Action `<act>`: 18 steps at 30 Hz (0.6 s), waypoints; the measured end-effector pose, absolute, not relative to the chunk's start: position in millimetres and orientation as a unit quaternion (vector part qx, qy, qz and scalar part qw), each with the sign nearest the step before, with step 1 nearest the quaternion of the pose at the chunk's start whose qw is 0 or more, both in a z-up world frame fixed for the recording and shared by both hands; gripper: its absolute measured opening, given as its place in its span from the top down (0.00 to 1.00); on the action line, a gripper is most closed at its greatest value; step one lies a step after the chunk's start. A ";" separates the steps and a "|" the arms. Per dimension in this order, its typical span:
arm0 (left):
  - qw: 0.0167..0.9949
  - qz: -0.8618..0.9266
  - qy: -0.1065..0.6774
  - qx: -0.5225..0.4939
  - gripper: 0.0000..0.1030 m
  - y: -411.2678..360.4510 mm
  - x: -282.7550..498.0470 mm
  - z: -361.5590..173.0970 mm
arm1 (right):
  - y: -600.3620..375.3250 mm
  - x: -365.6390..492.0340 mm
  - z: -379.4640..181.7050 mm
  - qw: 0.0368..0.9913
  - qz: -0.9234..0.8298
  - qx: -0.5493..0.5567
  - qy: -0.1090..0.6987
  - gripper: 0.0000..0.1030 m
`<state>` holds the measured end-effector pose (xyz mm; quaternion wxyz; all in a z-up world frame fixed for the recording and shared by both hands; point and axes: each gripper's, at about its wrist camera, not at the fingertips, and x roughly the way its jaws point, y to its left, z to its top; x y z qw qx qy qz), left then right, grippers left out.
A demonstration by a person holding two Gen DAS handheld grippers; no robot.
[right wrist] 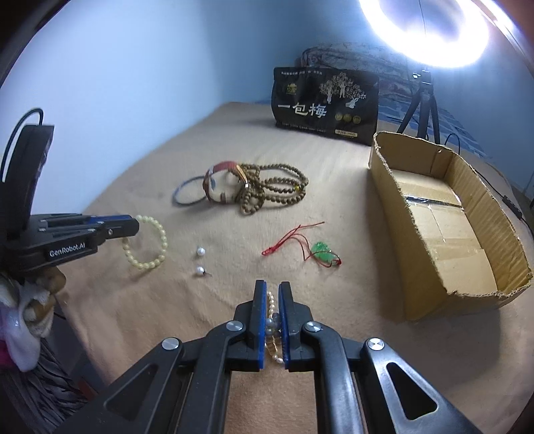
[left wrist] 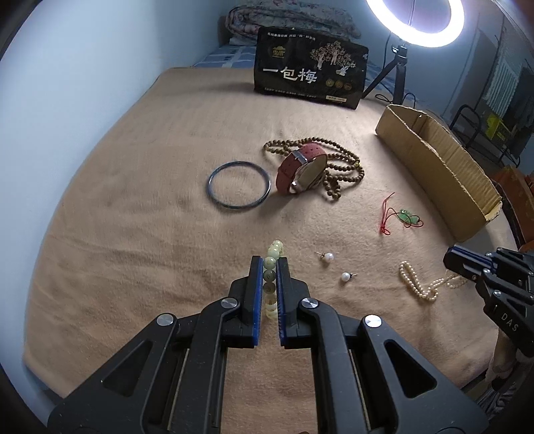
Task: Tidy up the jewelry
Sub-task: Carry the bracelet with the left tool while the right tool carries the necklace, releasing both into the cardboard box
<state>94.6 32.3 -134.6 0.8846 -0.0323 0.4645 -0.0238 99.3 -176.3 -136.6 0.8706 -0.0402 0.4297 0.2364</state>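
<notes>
- Left gripper (left wrist: 270, 267): jaws pressed onto the pale bead bracelet (right wrist: 147, 242), pinching one side of the loop; the rest of the loop lies on the blanket (left wrist: 133, 213). To lift well, raise straight up so the beads do not roll out of the blue pads.
- Two pearl earrings (left wrist: 337, 267): loose, between the grippers; best kept clear of any sweep.
- Right gripper (right wrist: 271, 293): jaws closed on the pearl necklace (left wrist: 420, 283), several strands caught between the pads. A slow lift is advisable, since the hanging strand may snag or swing.
- Box (right wrist: 444, 220): open cardboard, to the right, judged the likely destination; nothing visible inside.
- Centre field: blue bangle (left wrist: 238, 185), red watch (left wrist: 300, 168) resting on brown prayer beads (left wrist: 337, 167); green pendant (right wrist: 322, 255) on red cord nearer the box.
- Surface and room: tan blanket, soft and slightly rumpled; black pouch (left wrist: 308, 70), ring light (left wrist: 415, 23) on tripod, blue wall behind.
</notes>
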 end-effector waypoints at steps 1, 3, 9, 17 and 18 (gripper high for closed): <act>0.884 -0.024 0.466 -0.033 0.95 32.2 95.0 -135.1 | -178.1 100.8 -138.0 0.867 0.240 -0.036 0.435 0.95; 0.883 -0.022 0.468 -0.035 0.95 32.8 97.2 -135.8 | -179.9 103.5 -143.3 0.859 0.243 -0.030 0.449 0.79; 0.884 -0.017 0.464 -0.041 0.95 36.9 96.7 -134.1 | -170.9 99.5 -161.6 0.845 0.240 -0.065 0.474 0.64; 0.888 -0.018 0.458 -0.045 0.95 38.6 95.3 -128.8 | -157.3 104.1 -186.4 0.823 0.235 -0.127 0.501 0.66; 0.888 -0.018 0.458 -0.047 0.95 38.9 95.2 -128.0 | -156.6 104.1 -185.8 0.823 0.233 -0.136 0.500 0.78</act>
